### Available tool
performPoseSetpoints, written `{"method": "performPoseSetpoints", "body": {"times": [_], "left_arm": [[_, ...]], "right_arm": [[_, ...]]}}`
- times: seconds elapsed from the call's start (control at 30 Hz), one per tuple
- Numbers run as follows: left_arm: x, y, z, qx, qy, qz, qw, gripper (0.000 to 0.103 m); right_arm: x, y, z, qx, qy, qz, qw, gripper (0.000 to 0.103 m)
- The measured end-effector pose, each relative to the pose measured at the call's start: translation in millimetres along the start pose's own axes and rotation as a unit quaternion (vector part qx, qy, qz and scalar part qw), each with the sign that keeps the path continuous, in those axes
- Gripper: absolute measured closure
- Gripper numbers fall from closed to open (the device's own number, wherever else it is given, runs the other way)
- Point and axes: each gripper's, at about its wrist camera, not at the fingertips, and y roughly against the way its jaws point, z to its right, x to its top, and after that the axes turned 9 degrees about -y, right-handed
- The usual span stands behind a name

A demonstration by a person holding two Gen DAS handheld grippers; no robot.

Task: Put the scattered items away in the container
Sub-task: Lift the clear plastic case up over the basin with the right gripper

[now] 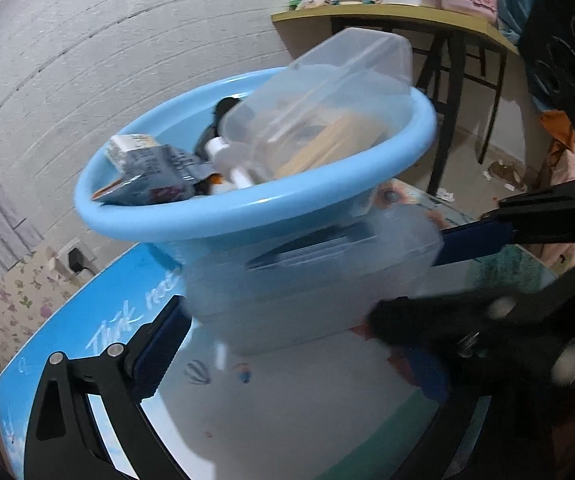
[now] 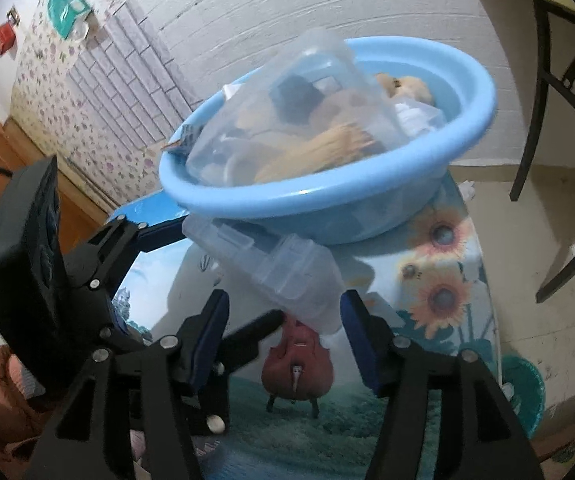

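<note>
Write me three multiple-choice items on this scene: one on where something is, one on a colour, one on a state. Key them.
1. Where is the small clear case?
A. Inside the basin
B. Between the left tool's fingers, in front of the basin
C. On the yellow side table

2. What colour is the basin?
A. Light blue
B. Green
C. White

3. How does the right tool stand?
A. Shut on the basin rim
B. Shut on a snack packet
C. Open

Key:
1 B: the small clear case spans the gap of the left tool, outside and below the rim.
2 A: the basin is light blue all round.
3 C: the fingers of the right tool stand apart, with only a corner of the case between them.
</note>
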Motion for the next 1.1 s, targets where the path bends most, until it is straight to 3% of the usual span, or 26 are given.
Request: {"method": "performPoseSetpoints", "body": {"times": [0.4,0.53,1.1], "left_arm": [[-1.8,5.1,-3.5,-0.005,0.033,0.000,0.9994,0.002],[0.5,18.2,-1.5,-0.011,0.038,0.011,0.9991,0.002],[2.5,81.4,-1.7,0.021,0.035,0.076,0.9962,0.002]], "right_arm": [[-2.4,-3.4,-11.0,-0.015,0.006,-0.001,1.000,0.035],[-2.9,2.8,-14.2,-0.022,0.008,0.006,1.000,0.035],[-9.0,58.3,-55.5,-0.021,0.042,0.060,0.997,0.035]]}}
